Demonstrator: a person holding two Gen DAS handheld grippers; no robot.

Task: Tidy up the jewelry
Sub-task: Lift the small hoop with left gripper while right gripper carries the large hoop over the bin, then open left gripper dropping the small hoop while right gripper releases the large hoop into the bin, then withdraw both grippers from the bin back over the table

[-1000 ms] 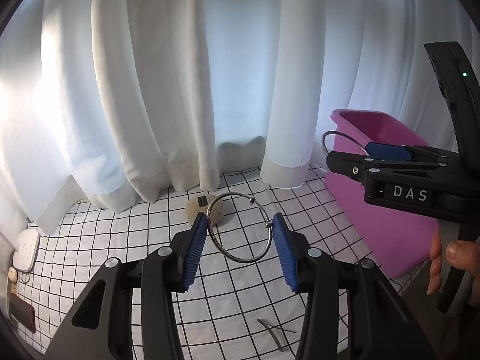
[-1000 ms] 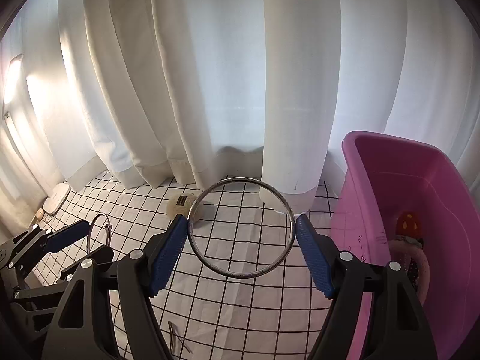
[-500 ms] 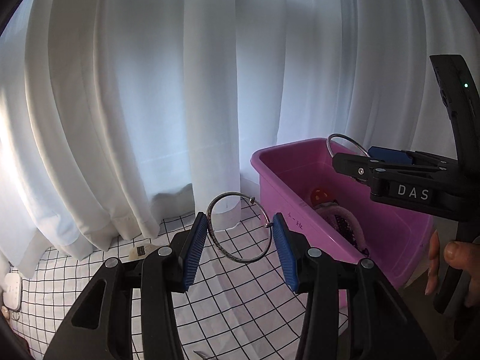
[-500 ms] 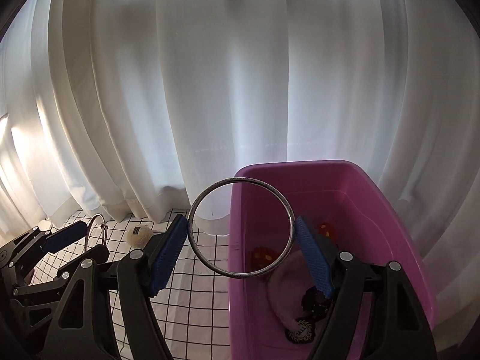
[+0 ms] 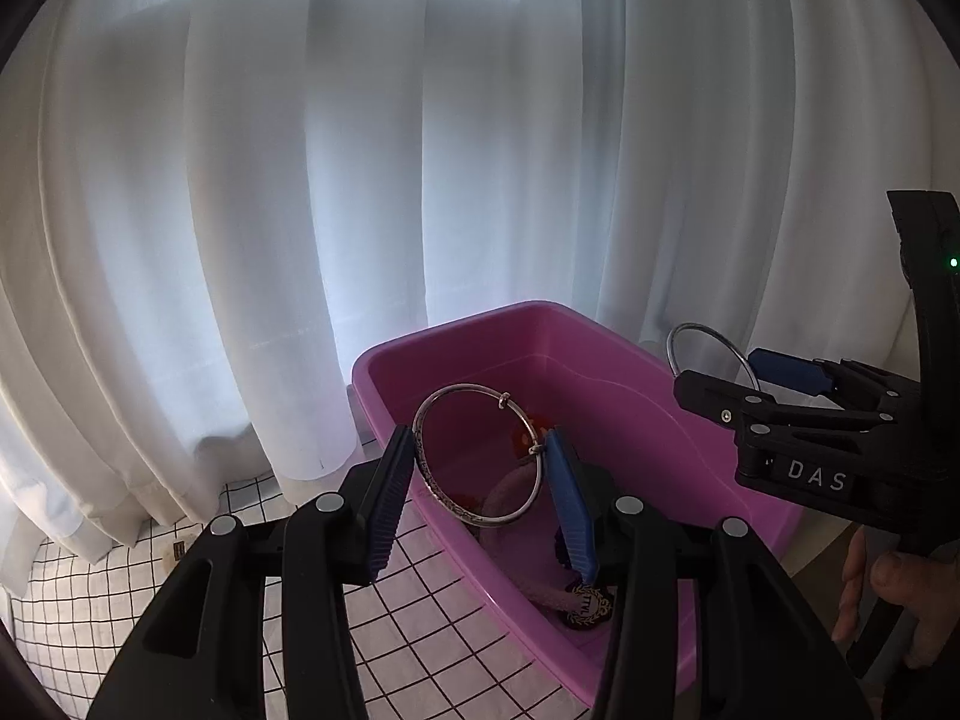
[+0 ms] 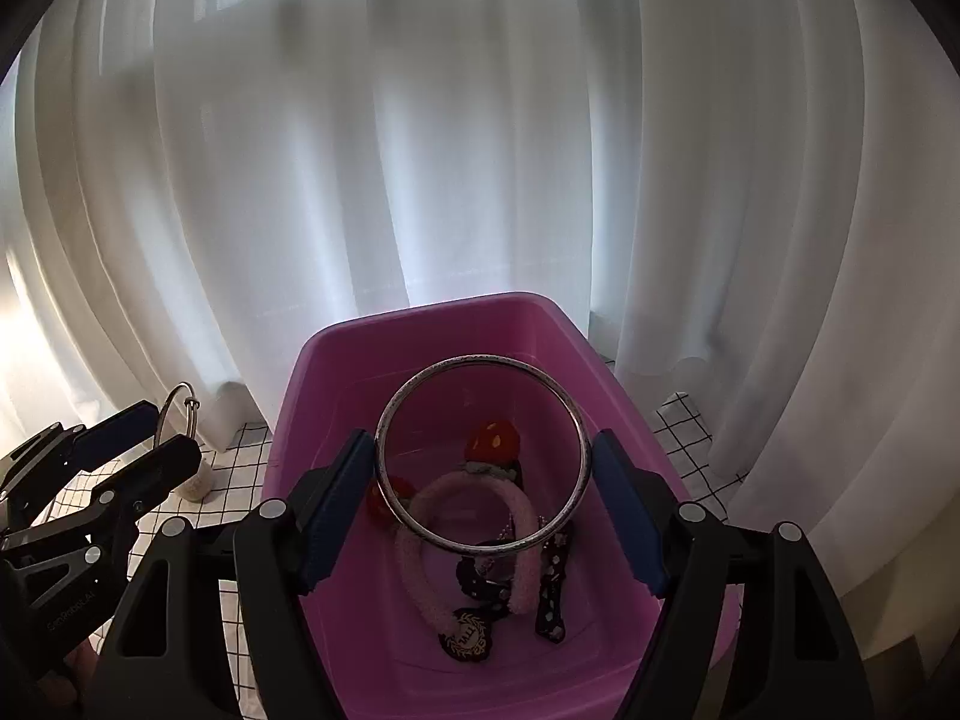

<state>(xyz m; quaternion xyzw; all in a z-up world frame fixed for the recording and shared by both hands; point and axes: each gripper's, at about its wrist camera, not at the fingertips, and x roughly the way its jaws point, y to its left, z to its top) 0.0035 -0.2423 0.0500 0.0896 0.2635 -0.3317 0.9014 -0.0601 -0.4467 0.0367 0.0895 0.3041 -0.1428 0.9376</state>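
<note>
Both tools, left tool [image 5: 480, 480] and right tool [image 6: 483, 501], are raised side by side, each clamped on a ring.

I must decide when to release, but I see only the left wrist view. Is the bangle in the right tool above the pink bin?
Observer: Yes. In the right wrist view, the right tool holds its plain bangle between both pads, in line with the inside of the pink bin.
Operator: Is my left tool above the bin too?
Observer: It seems not. In that view the left tool with its clasp bangle shows to the left of the bin wall, in front of the checked cloth.
Operator: What does my tool hide inside the bin?
Observer: A black dotted strap lies on the bottom, beside the pink fuzzy band.
</note>
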